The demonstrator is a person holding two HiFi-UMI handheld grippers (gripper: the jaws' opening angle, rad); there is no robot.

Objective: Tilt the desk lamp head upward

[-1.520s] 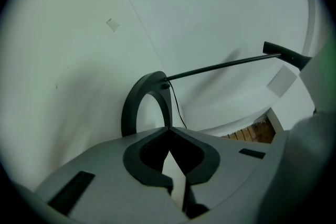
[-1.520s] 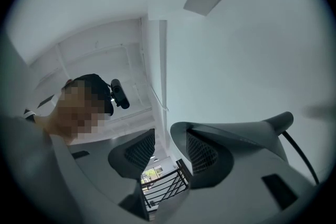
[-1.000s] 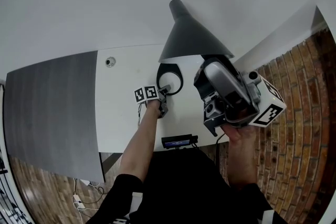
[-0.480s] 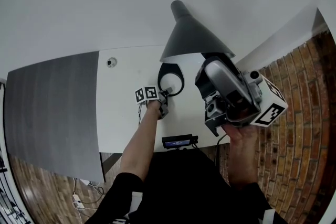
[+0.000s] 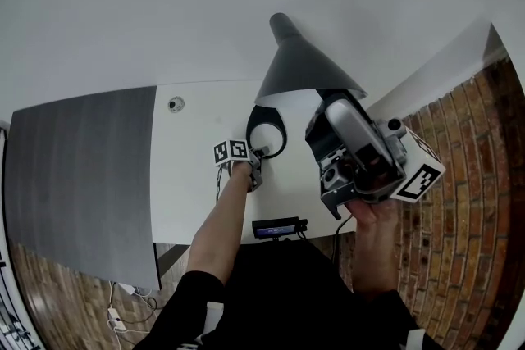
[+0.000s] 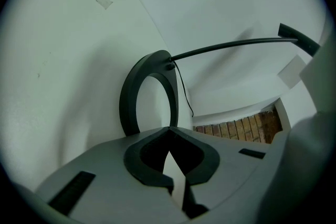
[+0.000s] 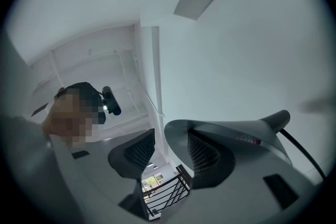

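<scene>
The desk lamp's dark grey cone head hangs over a white table, above its black ring base. My left gripper is low on the table and shut, with nothing between its pads. Its tips lie right at the ring base, and the thin lamp arm runs off to the right. My right gripper is raised under the head's near rim and points upward. In the right gripper view it stands open, and the lamp head lies over its right finger.
A grey panel covers the table's left part, next to a small round grommet. A black device sits at the table's front edge. Brick floor lies to the right and a white wall behind. A thin cable trails from the base.
The whole head view has slid slightly down. The lamp head and both grippers keep nearly the same places relative to each other.
</scene>
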